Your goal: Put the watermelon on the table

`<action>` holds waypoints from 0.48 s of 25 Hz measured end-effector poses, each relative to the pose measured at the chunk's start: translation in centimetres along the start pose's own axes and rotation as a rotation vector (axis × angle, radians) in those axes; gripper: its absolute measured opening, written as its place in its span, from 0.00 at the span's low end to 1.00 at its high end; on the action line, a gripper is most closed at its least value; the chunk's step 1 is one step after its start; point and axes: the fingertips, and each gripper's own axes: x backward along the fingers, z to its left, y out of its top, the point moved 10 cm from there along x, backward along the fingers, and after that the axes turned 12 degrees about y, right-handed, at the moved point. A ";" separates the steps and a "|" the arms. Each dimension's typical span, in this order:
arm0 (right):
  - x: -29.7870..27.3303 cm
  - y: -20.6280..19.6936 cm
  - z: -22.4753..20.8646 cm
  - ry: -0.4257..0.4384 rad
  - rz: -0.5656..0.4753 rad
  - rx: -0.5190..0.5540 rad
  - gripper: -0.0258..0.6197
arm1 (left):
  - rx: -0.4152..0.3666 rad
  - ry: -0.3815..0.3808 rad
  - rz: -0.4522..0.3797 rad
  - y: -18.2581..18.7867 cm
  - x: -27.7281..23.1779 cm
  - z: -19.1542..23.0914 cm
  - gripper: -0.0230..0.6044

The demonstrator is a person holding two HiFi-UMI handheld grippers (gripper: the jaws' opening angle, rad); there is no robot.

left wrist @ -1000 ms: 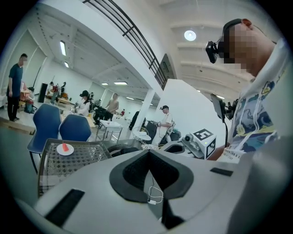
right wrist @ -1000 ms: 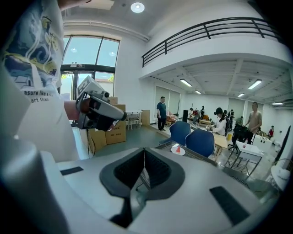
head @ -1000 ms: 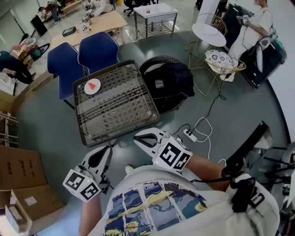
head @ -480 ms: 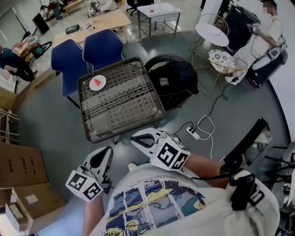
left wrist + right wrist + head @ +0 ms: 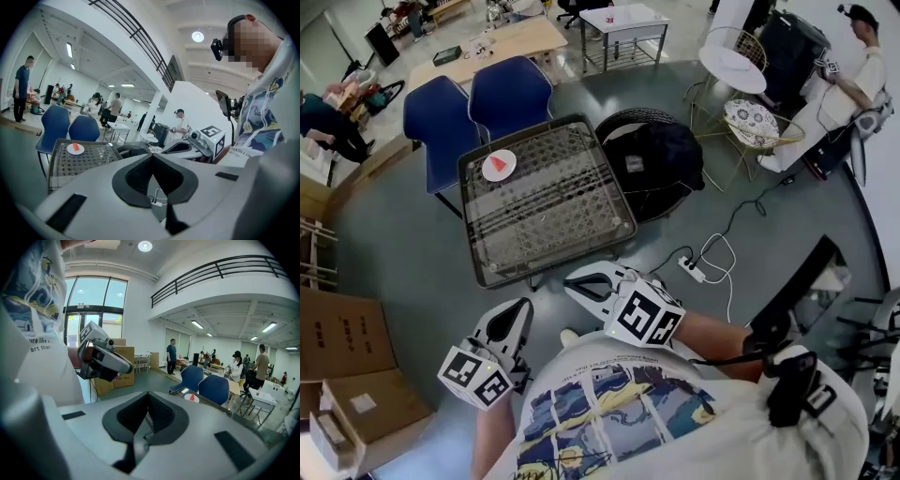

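Left tool [image 5: 517, 309] and right tool [image 5: 574, 279] are both clamped fully closed on nothing, hanging just short of the desk [image 5: 548, 202]. Watermelon slice [image 5: 495, 163] sits on 1 plate [image 5: 507, 172] at its far-left corner.

Red watermelon [image 5: 498, 163] on white plate [image 5: 487, 172] — blue chairs [image 5: 514, 92] — grey floor [image 5: 394, 253].

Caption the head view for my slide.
Left hand-held gripper and right hand-held gripper, shut, short of the table bearing a plated watermelon slice.
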 end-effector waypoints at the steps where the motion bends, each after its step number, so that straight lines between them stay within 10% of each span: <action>1: -0.1 -0.1 0.0 0.001 0.002 0.000 0.06 | -0.003 0.003 0.001 -0.1 0.0 0.0 0.05; 12: -1.2 0.1 -0.3 0.011 0.020 0.003 0.06 | 0.011 0.019 0.008 -0.4 0.2 0.9 0.05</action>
